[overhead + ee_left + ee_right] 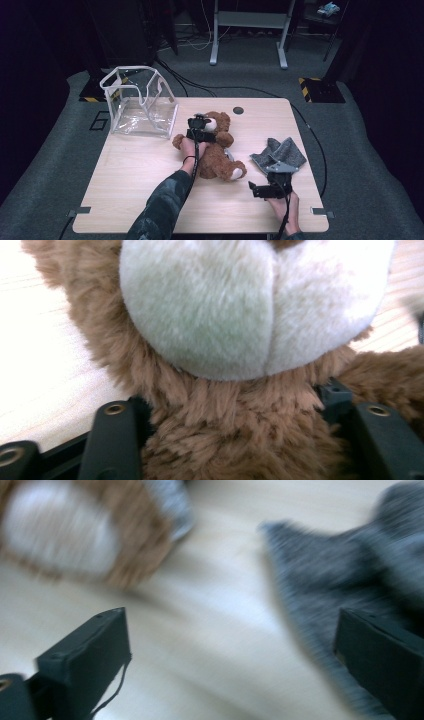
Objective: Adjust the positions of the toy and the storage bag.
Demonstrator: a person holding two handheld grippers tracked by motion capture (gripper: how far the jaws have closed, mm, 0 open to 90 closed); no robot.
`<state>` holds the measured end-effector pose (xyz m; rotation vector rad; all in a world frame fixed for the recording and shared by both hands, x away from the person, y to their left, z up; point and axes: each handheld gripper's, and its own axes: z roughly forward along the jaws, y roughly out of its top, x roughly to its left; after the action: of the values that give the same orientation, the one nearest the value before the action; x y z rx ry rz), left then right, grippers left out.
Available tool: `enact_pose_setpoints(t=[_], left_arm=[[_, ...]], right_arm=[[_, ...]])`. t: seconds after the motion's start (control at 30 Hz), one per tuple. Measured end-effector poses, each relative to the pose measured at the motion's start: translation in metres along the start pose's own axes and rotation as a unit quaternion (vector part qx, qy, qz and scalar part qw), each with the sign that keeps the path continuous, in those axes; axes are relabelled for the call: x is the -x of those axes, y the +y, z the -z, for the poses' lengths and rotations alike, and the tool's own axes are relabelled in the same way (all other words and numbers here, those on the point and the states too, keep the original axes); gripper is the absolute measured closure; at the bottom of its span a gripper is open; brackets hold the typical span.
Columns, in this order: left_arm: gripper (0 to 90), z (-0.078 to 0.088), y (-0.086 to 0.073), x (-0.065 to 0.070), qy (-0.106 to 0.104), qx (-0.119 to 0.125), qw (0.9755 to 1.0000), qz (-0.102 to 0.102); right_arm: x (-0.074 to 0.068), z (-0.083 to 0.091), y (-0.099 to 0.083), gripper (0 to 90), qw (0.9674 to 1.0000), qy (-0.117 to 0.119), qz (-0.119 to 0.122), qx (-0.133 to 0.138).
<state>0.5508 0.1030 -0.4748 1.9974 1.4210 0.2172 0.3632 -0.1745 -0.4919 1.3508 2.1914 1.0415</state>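
Teddy bear is the landmark, lying on its back near the middle of the bench, its long axis running from the feet at the near right up to the head at the far left, toward the clear bag.

Nearest the person, to the right of and below the bear's feet, the right hand-held gripper sits low over the wood with its jaws spread wide and nothing between them; the right gripper view is blurred, yet it shows bare bench between the two jaws, one pale bear foot ahead to the left and the grey cloth ahead to the right. From this hand-held gripper the bear lies up and to the left, a short way off, while the cloth is just beyond it.

Farther in, the left hand-held gripper is right on the bear, at the neck below the pale muzzle. Its jaws stand on either side of the brown fur, part-way closed; the plush bulges between them, so I judge it a pinch on the teddy bear's neck, across the long axis. The left hand is thus the nearer one, and a lift would turn on that hold.

Beyond the bear's head, up and to the left, the clear bag stands open-topped, close to it.

Count: one teddy bear, one cloth, one bag, two hand-held grippers.
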Motion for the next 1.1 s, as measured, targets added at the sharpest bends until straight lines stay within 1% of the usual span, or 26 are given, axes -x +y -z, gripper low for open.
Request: enact_pose_setpoints(t=[0.03, 0.07, 0.1, 0.13, 0.17, 0.23, 0.3, 0.33, 0.37, 0.4, 0.43, 0.47, 0.5, 0.57, 0.6, 0.63, 0.67, 0.73, 0.8, 0.9, 0.93, 0.97, 1.0, 1.03, 1.07, 1.1], left_arm=[[43.0, 0.001, -0.001, 0.001, -0.001, 0.002, 1.0000, 0.005], [44.3, 0.001, -0.001, 0.001, -0.001, 0.002, 1.0000, 0.005], [44.3, 0.002, -0.002, 0.002, -0.002, 0.007, 1.0000, 0.005], [45.6, 0.002, -0.002, 0.002, -0.002, 0.009, 1.0000, -0.002], [47.4, 0.004, -0.002, 0.001, -0.004, 0.008, 1.0000, -0.001], [48.2, 0.005, -0.003, 0.000, -0.008, 0.012, 0.9999, 0.001], [49.7, 0.007, -0.004, -0.001, -0.012, 0.015, 0.9998, 0.001], [50.2, 0.008, -0.004, -0.002, -0.014, 0.016, 0.9998, -0.003], [50.6, 0.009, -0.005, -0.002, -0.015, 0.020, 0.9997, 0.001], [51.3, 0.010, -0.005, -0.002, -0.017, 0.018, 0.9997, -0.005], [51.3, 0.011, -0.005, -0.002, -0.018, 0.023, 0.9996, -0.001], [51.6, 0.013, -0.005, -0.003, -0.021, 0.023, 0.9995, -0.004], [52.2, 0.015, -0.005, -0.003, -0.022, 0.026, 0.9994, -0.001], [52.4, 0.019, -0.006, -0.004, -0.026, 0.029, 0.9992, -0.002], [52.6, 0.021, -0.006, -0.003, -0.027, 0.030, 0.9992, -0.003], [52.8, 0.022, -0.006, -0.003, -0.028, 0.031, 0.9991, -0.007], [53.1, 0.026, -0.006, -0.002, -0.030, 0.037, 0.9988, -0.008], [53.2, 0.028, -0.006, -0.002, -0.033, 0.039, 0.9987, -0.009], [53.4, 0.034, -0.006, 0.000, -0.041, 0.047, 0.9980, -0.014], [53.6, 0.039, -0.005, 0.001, -0.044, 0.053, 0.9975, -0.017], [54.0, 0.041, -0.004, 0.001, -0.045, 0.058, 0.9971, -0.021], [54.1, 0.044, -0.004, 0.002, -0.046, 0.061, 0.9969, -0.022], [54.1, 0.047, -0.004, 0.002, -0.047, 0.067, 0.9965, -0.020], [54.4, 0.051, -0.003, 0.001, -0.048, 0.071, 0.9960, -0.025], [54.4, 0.053, -0.002, 0.001, -0.048, 0.075, 0.9958, -0.023], [54.5, 0.057, -0.002, 0.000, -0.048, 0.079, 0.9954, -0.028]], right_arm=[[-0.005, -0.004, -0.005, 0.0, 0.9999, 0.009, 0.010, -0.005], [-0.005, -0.004, -0.005, 0.0, 0.9999, 0.009, 0.010, -0.005], [-0.008, -0.009, -0.010, 0.0, 0.9996, 0.007, 0.025, -0.012], [-0.012, -0.014, -0.013, 0.0, 0.9994, 0.016, 0.027, -0.013], [-0.013, -0.020, -0.016, 0.0, 0.9992, 0.014, 0.033, -0.016], [-0.013, -0.022, -0.017, 0.0, 0.9992, 0.015, 0.034, -0.017], [-0.013, -0.027, -0.018, 0.0, 0.9989, 0.013, 0.040, -0.021], [-0.014, -0.031, -0.018, 0.0, 0.9990, 0.010, 0.039, -0.022], [-0.014, -0.032, -0.019, 0.0, 0.9985, 0.006, 0.046, -0.030], [-0.016, -0.035, -0.018, 0.0, 0.9982, -0.006, 0.054, -0.025], [-0.016, -0.035, -0.018, 0.0, 0.9982, -0.006, 0.054, -0.025], [-0.016, -0.036, -0.017, 0.0, 0.9979, -0.007, 0.057, -0.030], [-0.016, -0.037, -0.017, 0.0, 0.9976, -0.003, 0.062, -0.031], [-0.015, -0.037, -0.017, 0.0, 0.9975, -0.006, 0.064, -0.031], [-0.014, -0.037, -0.017, 0.0, 0.9979, -0.006, 0.055, -0.033], [-0.012, -0.038, -0.017, 0.3, 0.9979, 0.000, 0.055, -0.033], [-0.012, -0.038, -0.017, 0.7, 0.9983, -0.002, 0.049, -0.032], [-0.012, -0.038, -0.017, 1.0, 0.9982, 0.000, 0.053, -0.030], [-0.011, -0.038, -0.017, 1.3, 0.9981, -0.001, 0.054, -0.028], [-0.011, -0.038, -0.017, 1.6, 0.9981, 0.000, 0.054, -0.028], [-0.011, -0.038, -0.017, 1.8, 0.9978, 0.002, 0.059, -0.028], [-0.013, -0.038, -0.017, 2.1, 0.9983, 0.000, 0.051, -0.028], [-0.013, -0.038, -0.017, 2.1, 0.9983, 0.000, 0.051, -0.028], [-0.013, -0.037, -0.017, 2.4, 0.9985, 0.000, 0.047, -0.028], [-0.013, -0.037, -0.017, 2.4, 0.9985, 0.000, 0.047, -0.028], [-0.014, -0.037, -0.017, 2.4, 0.9985, 0.000, 0.046, -0.028]])
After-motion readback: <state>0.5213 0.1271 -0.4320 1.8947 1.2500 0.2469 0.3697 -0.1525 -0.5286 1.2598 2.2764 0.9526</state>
